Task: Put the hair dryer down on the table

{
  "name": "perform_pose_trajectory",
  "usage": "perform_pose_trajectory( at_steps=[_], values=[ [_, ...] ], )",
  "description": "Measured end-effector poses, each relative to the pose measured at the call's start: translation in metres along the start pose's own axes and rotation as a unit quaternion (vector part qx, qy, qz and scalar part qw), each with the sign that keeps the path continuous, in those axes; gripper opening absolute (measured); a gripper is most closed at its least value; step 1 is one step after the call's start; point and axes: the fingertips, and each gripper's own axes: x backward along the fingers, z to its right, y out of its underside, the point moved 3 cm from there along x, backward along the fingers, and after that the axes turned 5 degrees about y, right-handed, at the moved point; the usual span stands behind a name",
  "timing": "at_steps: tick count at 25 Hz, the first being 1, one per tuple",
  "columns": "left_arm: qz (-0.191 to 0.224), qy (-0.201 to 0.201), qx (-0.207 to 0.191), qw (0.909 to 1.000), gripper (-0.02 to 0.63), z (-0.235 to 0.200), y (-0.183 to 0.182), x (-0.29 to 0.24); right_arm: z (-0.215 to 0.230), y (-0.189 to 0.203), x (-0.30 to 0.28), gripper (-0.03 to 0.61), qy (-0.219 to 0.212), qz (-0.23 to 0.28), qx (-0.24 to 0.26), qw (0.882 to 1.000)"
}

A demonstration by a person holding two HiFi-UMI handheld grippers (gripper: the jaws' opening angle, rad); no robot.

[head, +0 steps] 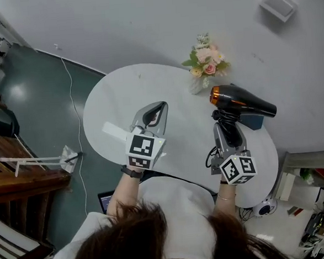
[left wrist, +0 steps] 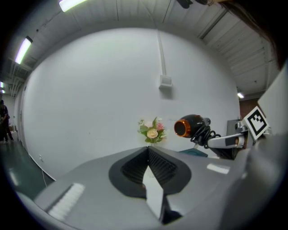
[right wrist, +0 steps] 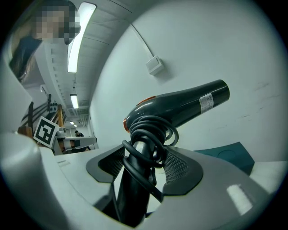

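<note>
Right gripper (head: 226,125) is clamped on the hair dryer (head: 242,100) handle with the cord wound round it. The dryer is held over the right side of the round white table (head: 110,102), barrel over a teal pad (head: 254,122). Left gripper (head: 160,106) is over mid-table, jaws closed, empty. Flowers (head: 206,62) at the far edge by the white wall (head: 143,22). Teal floor (head: 32,96) on the left, with a white cable (head: 70,88) running across it.

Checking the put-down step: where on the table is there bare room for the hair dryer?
The table is bare across its far left, beyond the left gripper, and between the grippers. Crowded far right: flowers, a teal flat item, and the hair dryer held in the right gripper.
</note>
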Motion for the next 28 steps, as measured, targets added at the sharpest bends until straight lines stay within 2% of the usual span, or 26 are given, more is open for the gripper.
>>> perform_pose_trajectory(
  at_steps=[6,12,28],
  values=[
    [-0.004,0.044,-0.007,0.999,0.058,0.001,-0.003,-0.026,0.004,0.001,-0.001,0.258,0.032,0.001,-0.005,0.999],
    [-0.016,0.07,-0.008,0.9974,0.058,0.004,0.003,-0.045,0.01,0.016,-0.006,0.258,0.05,-0.027,-0.001,0.998],
    [-0.056,0.078,0.018,0.9952,0.058,0.007,0.053,-0.055,0.007,0.093,-0.017,0.258,0.029,-0.123,-0.04,0.991]
  ],
)
